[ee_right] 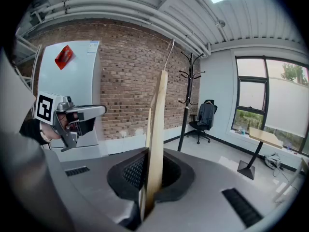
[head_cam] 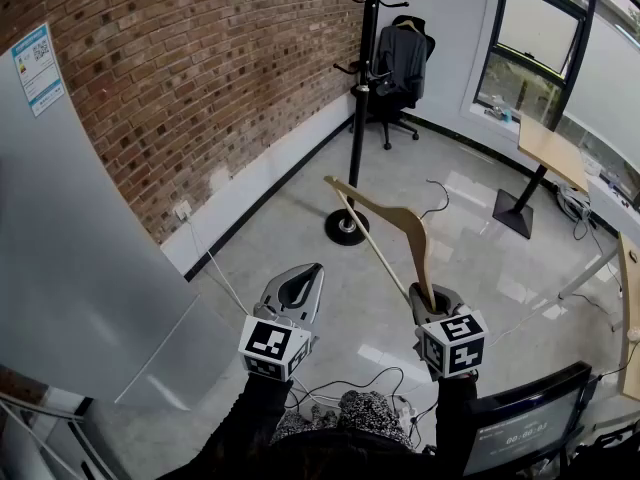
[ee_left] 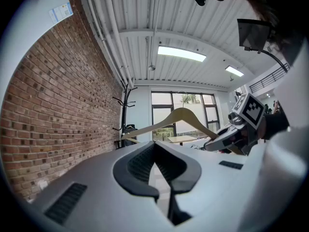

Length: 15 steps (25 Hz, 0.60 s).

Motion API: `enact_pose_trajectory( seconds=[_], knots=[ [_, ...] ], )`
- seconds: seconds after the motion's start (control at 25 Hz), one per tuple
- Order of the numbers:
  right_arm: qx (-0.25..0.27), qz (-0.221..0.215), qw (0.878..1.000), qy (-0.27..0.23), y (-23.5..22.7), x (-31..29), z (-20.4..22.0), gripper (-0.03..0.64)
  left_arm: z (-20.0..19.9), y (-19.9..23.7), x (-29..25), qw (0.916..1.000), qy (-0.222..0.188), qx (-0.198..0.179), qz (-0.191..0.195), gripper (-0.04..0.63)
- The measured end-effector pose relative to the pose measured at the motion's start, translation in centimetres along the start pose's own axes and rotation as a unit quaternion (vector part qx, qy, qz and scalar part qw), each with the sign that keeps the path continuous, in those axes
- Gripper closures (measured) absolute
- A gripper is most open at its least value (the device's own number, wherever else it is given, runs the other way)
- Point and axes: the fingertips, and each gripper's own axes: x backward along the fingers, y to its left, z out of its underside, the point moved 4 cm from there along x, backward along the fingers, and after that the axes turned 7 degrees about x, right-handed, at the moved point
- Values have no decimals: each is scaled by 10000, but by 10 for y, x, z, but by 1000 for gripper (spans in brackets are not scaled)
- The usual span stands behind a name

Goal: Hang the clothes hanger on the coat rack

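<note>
Near side of coat rack (head_cam: 361,108): open floor (head_cam: 300,258), free approach.
Left of coat rack: brick wall (head_cam: 200,78), near.
Behind coat rack: office chair (head_cam: 398,73).
Right of coat rack: desk (head_cam: 548,148), well apart.

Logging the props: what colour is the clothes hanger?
The clothes hanger is light natural wood, clearest in the head view.

**Wooden hanger held short of the black coat rack**

The clothes hanger (head_cam: 380,206) is pale wood with a straight lower bar. One shoulder end is clamped between the jaws of the right gripper (head_cam: 432,303), and the rest slants up toward 10 o'clock in the head view. In the right gripper view it stands edge-on and almost upright (ee_right: 157,139), with a thin metal hook at its top. The coat rack (head_cam: 362,98) is a black upright pole with curved hooks and a round base, standing on the pale floor at 12 o'clock beside the brick wall. The hanger does not touch it.
</note>
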Motion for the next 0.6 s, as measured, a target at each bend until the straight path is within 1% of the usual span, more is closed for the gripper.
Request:
enact_pose_trajectory(
  seconds=[0.28, 0.6],
  knots=[
    [-62, -117, 9999, 59, -17, -25, 5, 611, 7, 7, -26, 9999, 100, -77, 8, 589],
    [38, -295, 9995, 64, -59, -75, -6, 611, 7, 37, -83, 9997, 44, -45, -243, 589]
  ],
)
